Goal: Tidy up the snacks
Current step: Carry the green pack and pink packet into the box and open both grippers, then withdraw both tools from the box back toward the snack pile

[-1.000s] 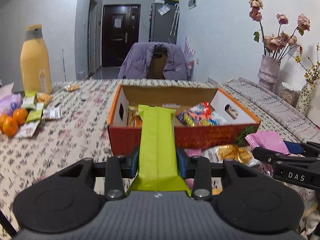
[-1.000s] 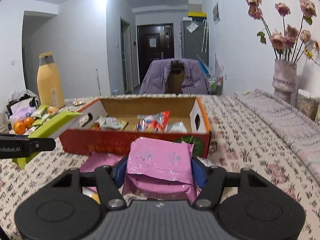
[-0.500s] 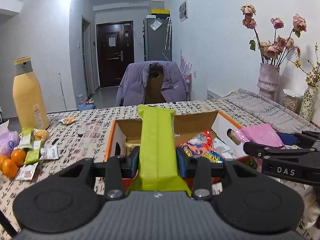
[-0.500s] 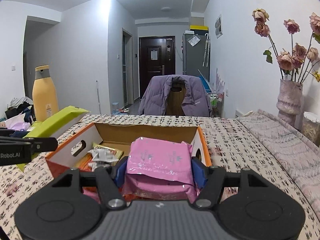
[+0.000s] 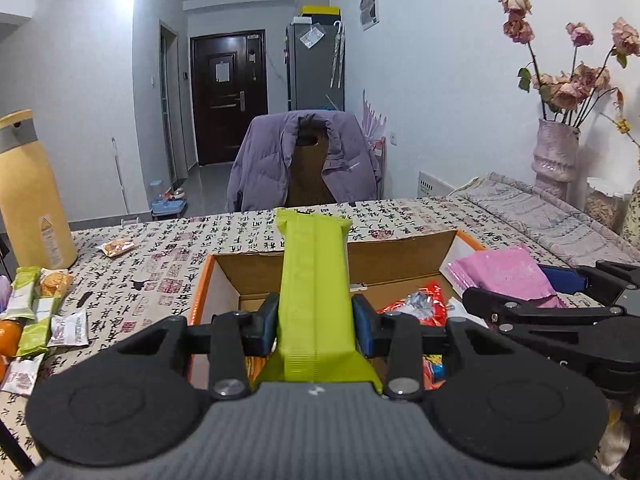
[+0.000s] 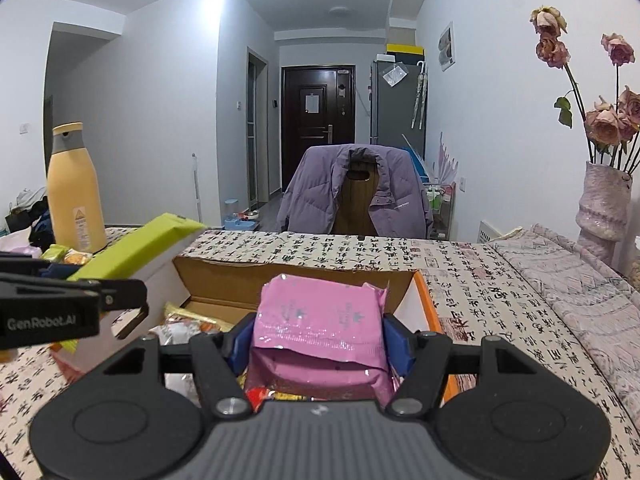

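L gripper point(image 5: 315, 326) is clamped on a long green snack bar point(image 5: 314, 280), held w/ its far end out over the open cardboard box point(image 5: 400, 258), which already has red and other wrappers in it. R gripper point(image 6: 320, 338) grips a pink snack pack point(image 6: 320, 320) above the box's right part, just beside the L one. More snacks point(image 5: 38, 312) lie loose on the bench point(image 5: 160, 264) at left, near a yellow bottle point(image 5: 30, 196)

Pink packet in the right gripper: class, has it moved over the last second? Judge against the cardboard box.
Yes. The pink packet has come forward, from in front of the cardboard box to above its open inside, gripped by the right gripper.
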A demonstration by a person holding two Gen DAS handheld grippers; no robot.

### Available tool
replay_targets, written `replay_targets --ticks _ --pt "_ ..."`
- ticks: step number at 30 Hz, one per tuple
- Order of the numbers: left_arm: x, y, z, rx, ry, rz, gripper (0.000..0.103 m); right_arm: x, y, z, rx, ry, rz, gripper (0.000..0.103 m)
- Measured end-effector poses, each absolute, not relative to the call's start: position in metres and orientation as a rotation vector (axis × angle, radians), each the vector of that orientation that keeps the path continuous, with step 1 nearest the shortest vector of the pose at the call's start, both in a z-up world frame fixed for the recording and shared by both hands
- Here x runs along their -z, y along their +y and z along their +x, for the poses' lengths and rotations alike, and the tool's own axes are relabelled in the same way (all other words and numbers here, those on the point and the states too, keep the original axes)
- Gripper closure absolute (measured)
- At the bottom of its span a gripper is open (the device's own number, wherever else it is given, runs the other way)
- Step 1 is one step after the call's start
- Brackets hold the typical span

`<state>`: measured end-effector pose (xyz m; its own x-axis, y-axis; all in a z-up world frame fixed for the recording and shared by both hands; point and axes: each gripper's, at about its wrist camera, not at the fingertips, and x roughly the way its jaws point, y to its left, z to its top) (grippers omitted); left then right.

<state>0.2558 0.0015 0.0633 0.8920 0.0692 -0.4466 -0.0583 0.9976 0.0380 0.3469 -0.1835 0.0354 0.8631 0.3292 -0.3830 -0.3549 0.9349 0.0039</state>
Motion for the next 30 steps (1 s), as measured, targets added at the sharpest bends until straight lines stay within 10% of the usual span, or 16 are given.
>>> replay_targets --ticks 21,27,30 --pt "-0.023 0.024 0.284 -0.084 0.503 -0.013 0.062 -0.003 -0.185 0.368 -0.347 0.434 -0.026 0.028" --pt "-0.028 0.03 0.275 -0.101 0.423 -0.042 0.001 -0.002 -0.191 0.366 -0.356 0.416 0.008 0.0" --pt "-0.031 0.031 0.271 -0.104 0.396 -0.052 0.0 -0.002 -0.19 0.365 -0.338 0.411 0.002 0.0"
